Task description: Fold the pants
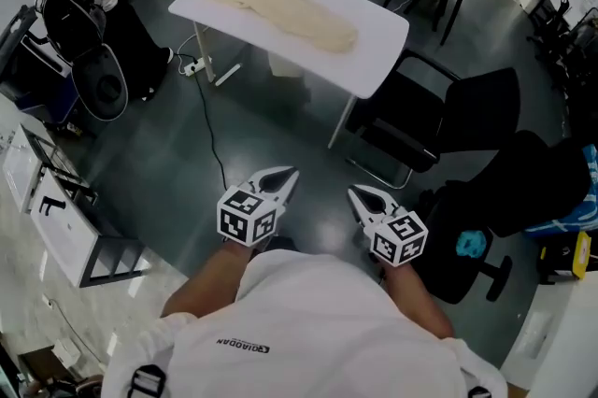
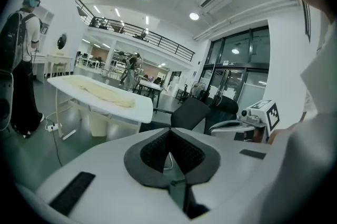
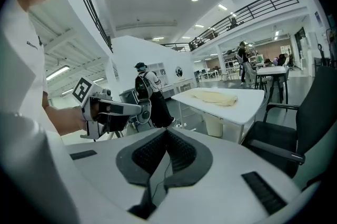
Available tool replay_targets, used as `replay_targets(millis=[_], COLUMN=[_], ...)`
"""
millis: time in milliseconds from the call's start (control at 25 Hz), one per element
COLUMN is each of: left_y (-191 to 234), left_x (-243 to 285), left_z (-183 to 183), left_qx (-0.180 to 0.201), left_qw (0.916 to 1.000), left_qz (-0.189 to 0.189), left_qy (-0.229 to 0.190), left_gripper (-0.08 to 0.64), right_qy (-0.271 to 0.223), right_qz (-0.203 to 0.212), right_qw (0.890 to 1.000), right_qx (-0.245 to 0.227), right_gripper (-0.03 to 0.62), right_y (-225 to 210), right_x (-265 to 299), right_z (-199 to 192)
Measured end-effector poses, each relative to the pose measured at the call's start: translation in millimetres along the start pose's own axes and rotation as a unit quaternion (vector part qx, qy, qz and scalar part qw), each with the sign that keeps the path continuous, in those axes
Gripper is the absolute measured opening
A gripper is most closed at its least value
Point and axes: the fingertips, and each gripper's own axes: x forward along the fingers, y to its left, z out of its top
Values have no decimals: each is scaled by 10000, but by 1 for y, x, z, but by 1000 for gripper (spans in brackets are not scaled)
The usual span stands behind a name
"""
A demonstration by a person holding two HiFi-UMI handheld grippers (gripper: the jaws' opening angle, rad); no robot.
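Status: folding not started, and neither hand-held gripper is at the cloth.

The left hand-held gripper [image 1: 283,177] and right hand-held gripper [image 1: 363,196] sit side by side close in front of our torso, over bare floor [image 1: 177,153]. Both have their jaws pressed together. Each gripper view shows the pads meeting with no cloth between them.

The pants [image 1: 290,6] lie spread out on the white counter [image 1: 378,50], at 12 o'clock from both grippers and well apart from them. We judge them out of reach from here.

Key geometry in the head view: the pants' long axis runs diagonally from 10 o'clock to 4 o'clock, not square to our heading. The 4 o'clock end is the near one. It lines up roughly with the right gripper, while the left gripper faces the middle of the run. The left tips reach marginally further forward, so we call the two hands about equal in distance.

Pose: both grippers aim at the counter, tipped slightly below level, forearms roughly parallel, marker cubes on top.

Watch item: a black chair [image 1: 439,120] stands at 1 o'clock from the right gripper, beside the counter's near right corner. It looks likely to crowd the right-hand approach.

Our read of the next move: get up to the counter edge, then spread the jaws before touching the cloth.
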Motion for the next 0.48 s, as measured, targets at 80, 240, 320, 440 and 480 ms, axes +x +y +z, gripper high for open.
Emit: replay_targets(millis=[80, 240, 320, 440, 480], left_y=[12, 36, 52, 81, 91], left_x=[4, 11, 11, 7, 5], left_z=[8, 22, 30, 40, 42], left_qx=[170, 466, 390, 337, 343], left_qw=[9998, 9983, 9986, 9989, 9988], left_qz=[-105, -281, -294, -248, -229], left_qy=[55, 216, 209, 222, 262], left_gripper=[26, 26, 26, 26, 26], right_qy=[61, 111, 98, 89, 92], right_qz=[-20, -79, -110, -99, -94], right_qw=[10000, 9999, 9998, 9997, 9998], right_qx=[24, 107, 163, 182, 175], right_gripper=[14, 14, 14, 14, 14], right_y=[-3, -9, -10, -6, -4], right_x=[16, 49, 64, 90, 99], right_z=[7, 23, 30, 39, 41])
